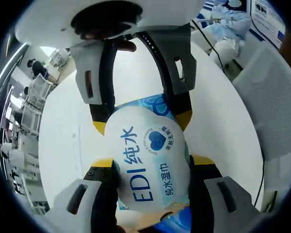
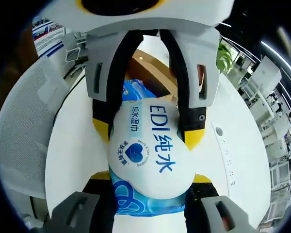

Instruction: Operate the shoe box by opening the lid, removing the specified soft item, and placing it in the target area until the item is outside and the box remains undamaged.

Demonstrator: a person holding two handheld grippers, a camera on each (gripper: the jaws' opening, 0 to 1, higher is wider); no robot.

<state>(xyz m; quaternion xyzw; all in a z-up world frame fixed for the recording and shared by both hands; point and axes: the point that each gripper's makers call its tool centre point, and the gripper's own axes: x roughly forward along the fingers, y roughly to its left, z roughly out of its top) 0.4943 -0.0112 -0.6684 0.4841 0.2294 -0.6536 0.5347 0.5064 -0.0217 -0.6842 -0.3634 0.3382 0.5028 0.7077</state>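
Now wipes pack (image 1: pixel 148 160) out of box, pinched from both ends: left gripper (image 1: pixel 153 170) squeezes one end, right gripper (image 2: pixel 150 182) other end. White table (image 1: pixel 68 141) below. Next: lower gently onto target spot, let go.

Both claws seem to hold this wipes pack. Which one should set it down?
Probably left. The left gripper and right gripper both clamp the wipes pack, but the left faces bare table, while the right faces the brown box.

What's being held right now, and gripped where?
Wet-wipes pack: left gripper and right gripper each clamp an opposite end of it.
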